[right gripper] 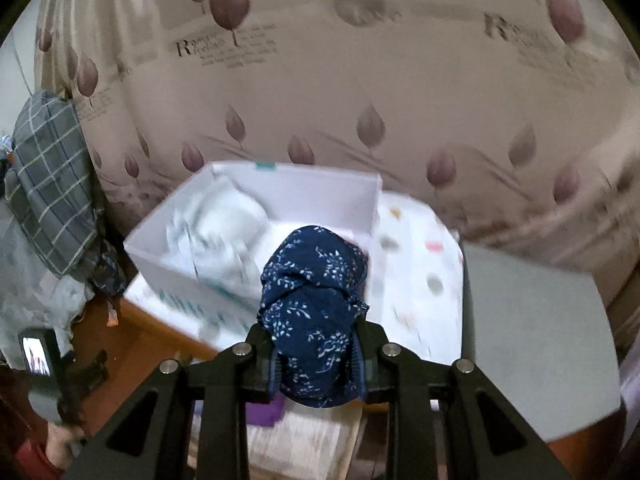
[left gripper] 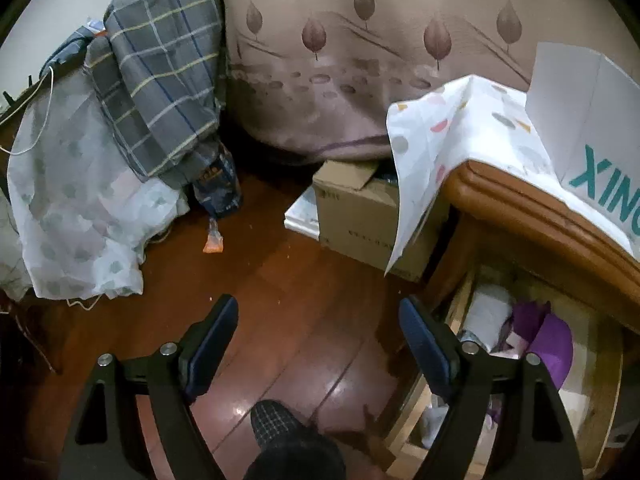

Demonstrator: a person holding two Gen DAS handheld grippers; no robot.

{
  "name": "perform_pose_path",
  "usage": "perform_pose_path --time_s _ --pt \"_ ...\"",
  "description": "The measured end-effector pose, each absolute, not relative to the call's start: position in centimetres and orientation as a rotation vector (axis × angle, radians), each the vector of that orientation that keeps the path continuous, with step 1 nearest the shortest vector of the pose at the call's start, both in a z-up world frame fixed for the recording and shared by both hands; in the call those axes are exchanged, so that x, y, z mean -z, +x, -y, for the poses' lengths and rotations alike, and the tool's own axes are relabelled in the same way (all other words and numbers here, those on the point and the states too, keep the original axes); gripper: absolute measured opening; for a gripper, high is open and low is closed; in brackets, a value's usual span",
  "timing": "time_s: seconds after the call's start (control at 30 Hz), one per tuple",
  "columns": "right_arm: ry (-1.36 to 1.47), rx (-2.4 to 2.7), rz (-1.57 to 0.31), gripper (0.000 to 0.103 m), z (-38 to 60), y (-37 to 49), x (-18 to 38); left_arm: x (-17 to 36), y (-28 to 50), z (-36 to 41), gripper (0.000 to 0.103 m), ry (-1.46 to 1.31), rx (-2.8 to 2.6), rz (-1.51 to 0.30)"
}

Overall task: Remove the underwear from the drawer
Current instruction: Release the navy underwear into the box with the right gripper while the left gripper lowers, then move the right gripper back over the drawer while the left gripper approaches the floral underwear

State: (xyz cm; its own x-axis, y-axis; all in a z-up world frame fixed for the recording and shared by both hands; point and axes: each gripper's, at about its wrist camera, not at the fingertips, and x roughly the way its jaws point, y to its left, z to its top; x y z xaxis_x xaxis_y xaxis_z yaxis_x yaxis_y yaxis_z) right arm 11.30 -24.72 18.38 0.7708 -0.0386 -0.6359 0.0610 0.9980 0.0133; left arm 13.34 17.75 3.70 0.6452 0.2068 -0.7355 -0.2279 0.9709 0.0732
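Observation:
My right gripper (right gripper: 316, 364) is shut on a bunched navy underwear with small white flowers (right gripper: 316, 280), held up in the air in front of the white box (right gripper: 280, 184) on the cabinet top. Below it lies the open drawer (right gripper: 304, 440), holding a purple cloth (right gripper: 262, 412) and pale folded things. In the left wrist view my left gripper (left gripper: 320, 320) stands open over the wooden floor (left gripper: 280, 280), with nothing between its fingers. The open drawer (left gripper: 452, 312) is at its right, with a purple cloth (left gripper: 548, 336) and white items inside.
A spotted cloth (left gripper: 452, 132) and a white lettered box (left gripper: 580, 120) cover the wooden cabinet top (left gripper: 520, 200). A cardboard box (left gripper: 360, 216) stands on the floor by the curtain (left gripper: 360, 60). A plaid cloth (left gripper: 160, 80) hangs at left. A grey box (right gripper: 532, 340) sits right. A person's foot (left gripper: 280, 432) is near.

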Motion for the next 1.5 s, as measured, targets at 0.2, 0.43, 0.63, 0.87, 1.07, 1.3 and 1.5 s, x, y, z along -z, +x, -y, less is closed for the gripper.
perform_pose_path --time_s 0.2,0.43,0.63,0.87,1.07,1.3,1.5 --pt "0.020 0.026 -0.737 0.027 22.4 18.1 -19.2 -4.0 13.5 -18.3 0.081 -0.034 -0.242 -0.817" --pt "0.062 0.051 -0.887 0.028 22.0 24.6 -15.3 -3.8 14.1 -18.6 0.082 -0.065 -0.219 -0.842" --pt "0.083 0.096 -1.019 0.031 22.1 27.4 -11.4 -3.5 14.3 -18.4 0.082 -0.083 -0.194 -0.855" --pt "0.069 0.111 -1.060 0.041 22.0 28.2 -10.1 -3.1 14.4 -17.0 0.082 -0.043 -0.140 -0.873" --pt "0.085 0.068 -0.941 0.059 22.0 25.3 -13.5 -2.5 14.5 -16.2 0.083 -0.037 -0.066 -0.908" --pt "0.069 -0.042 -0.837 0.059 21.8 17.7 -16.1 -2.0 14.2 -14.5 0.083 0.010 0.032 -0.932" --pt "-0.007 -0.094 -0.917 0.059 21.6 11.8 -11.4 -1.0 13.8 -11.9 0.083 0.100 0.142 -0.980"
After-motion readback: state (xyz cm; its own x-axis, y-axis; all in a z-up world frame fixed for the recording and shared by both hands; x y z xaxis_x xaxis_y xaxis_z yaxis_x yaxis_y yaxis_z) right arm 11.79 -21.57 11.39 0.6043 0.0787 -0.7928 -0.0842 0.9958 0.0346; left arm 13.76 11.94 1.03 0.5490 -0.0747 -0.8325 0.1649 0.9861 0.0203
